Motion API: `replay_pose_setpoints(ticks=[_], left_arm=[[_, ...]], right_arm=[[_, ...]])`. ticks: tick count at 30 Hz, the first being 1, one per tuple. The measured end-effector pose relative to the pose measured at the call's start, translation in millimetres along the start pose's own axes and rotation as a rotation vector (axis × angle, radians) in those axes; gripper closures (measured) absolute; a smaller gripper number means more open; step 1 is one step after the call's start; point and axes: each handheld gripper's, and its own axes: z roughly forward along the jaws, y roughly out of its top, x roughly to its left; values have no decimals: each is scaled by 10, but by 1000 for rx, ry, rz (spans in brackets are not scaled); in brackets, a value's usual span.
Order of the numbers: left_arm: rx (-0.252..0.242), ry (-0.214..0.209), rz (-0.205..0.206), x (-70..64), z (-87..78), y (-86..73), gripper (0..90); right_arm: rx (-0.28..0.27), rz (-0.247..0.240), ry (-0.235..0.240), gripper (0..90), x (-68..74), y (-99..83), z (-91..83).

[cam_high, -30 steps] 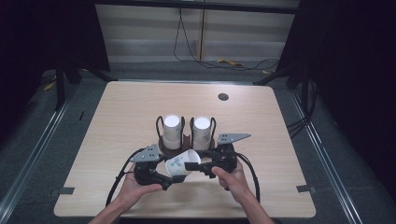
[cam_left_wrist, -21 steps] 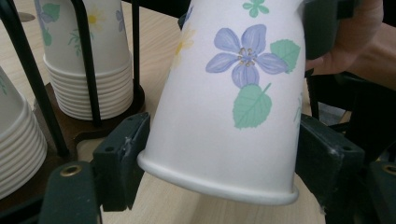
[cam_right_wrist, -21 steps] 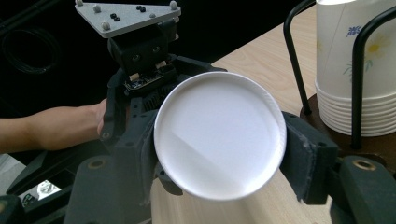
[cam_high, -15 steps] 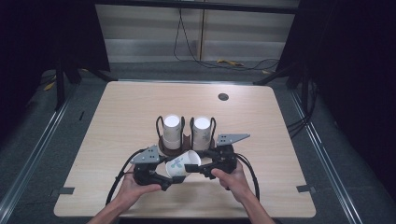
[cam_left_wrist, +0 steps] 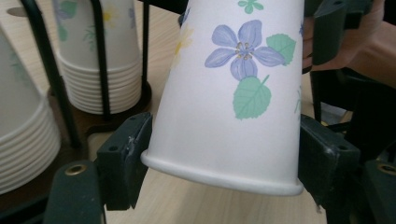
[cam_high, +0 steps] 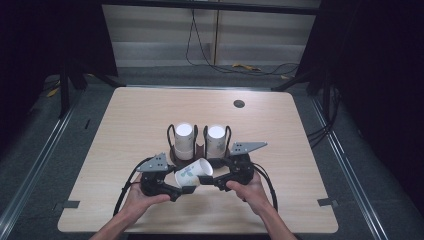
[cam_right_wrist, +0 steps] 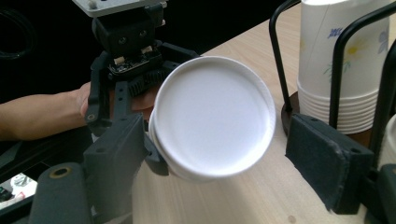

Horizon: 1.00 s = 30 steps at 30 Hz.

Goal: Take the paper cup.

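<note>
A white paper cup [cam_high: 193, 172] printed with flowers lies tilted between my two grippers near the table's front edge. My left gripper [cam_high: 181, 190] is shut on the cup's rim end; in the left gripper view both pads press the cup [cam_left_wrist: 233, 93] just above its rolled rim. My right gripper [cam_high: 214, 181] stands open at the cup's base. In the right gripper view the round white base [cam_right_wrist: 215, 116] faces the camera between the jaws, and the right pad [cam_right_wrist: 327, 158] is clear of it.
Two stacks of upside-down paper cups [cam_high: 183, 138] [cam_high: 216, 139] stand in a black wire holder [cam_high: 200, 150] just behind the grippers. The light wooden table [cam_high: 125, 125] has a dark round hole [cam_high: 239, 104] at the back right.
The cup stays in my left gripper and has tipped slightly. Both hands remain almost where they were.
</note>
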Motion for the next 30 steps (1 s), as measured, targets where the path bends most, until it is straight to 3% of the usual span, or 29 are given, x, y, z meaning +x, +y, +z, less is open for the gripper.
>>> replay_pose_setpoints(ticks=[6,9,14,25,28,30], left_arm=[[38,39,-14,73,-76,5,262],[68,50,9,79,-106,39,262],[74,43,22,83,-159,62,262],[143,47,36,88,-122,53,263],[179,50,65,87,-100,119,265],[177,38,56,91,-85,155,265]], right_arm=[[-2,8,-11,175,-20,10,-36],[8,8,-22,172,-29,-14,-44],[9,-4,-30,168,-40,-7,-69],[88,-40,-48,198,-51,-28,-48],[101,-45,-55,202,-55,-23,-53],[107,-42,-58,205,-64,-21,-58]])
